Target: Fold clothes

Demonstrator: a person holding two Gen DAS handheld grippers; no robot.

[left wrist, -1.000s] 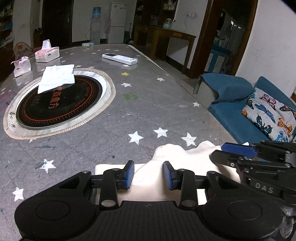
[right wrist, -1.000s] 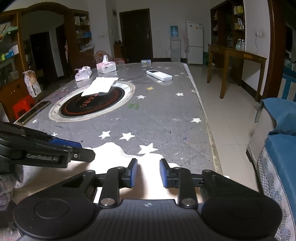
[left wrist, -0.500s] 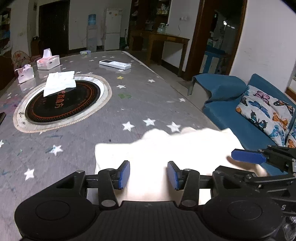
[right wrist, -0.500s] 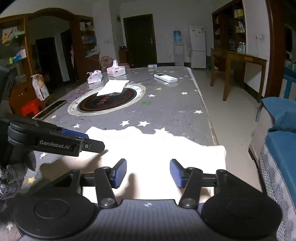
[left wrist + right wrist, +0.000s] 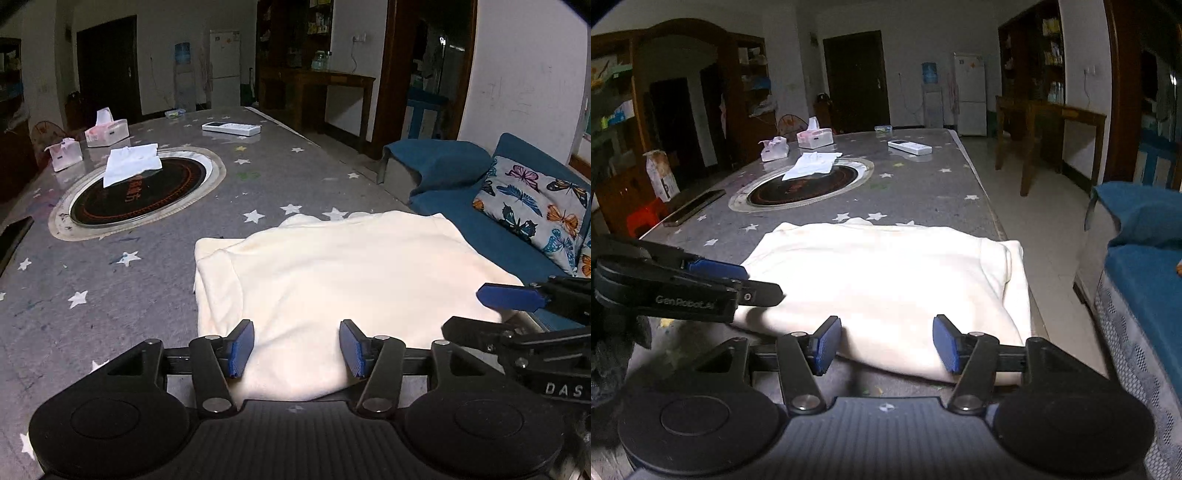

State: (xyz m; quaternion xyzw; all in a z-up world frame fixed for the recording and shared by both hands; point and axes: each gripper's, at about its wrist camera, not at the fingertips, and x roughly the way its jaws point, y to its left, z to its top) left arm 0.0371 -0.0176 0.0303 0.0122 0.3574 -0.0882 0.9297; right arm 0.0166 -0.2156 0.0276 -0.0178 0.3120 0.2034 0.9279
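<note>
Cream fleece garment (image 5: 332,280) lies flat on the grey starred counter (image 5: 155,273), its wide near edge crosswise just ahead of both spread, empty pairs of fingers: left gripper (image 5: 295,349), right gripper (image 5: 884,345).

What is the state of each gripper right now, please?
Left gripper: open, holding nothing; the cream garment lies between its fingers.
Right gripper: open, holding nothing, at the garment's near edge.
</note>
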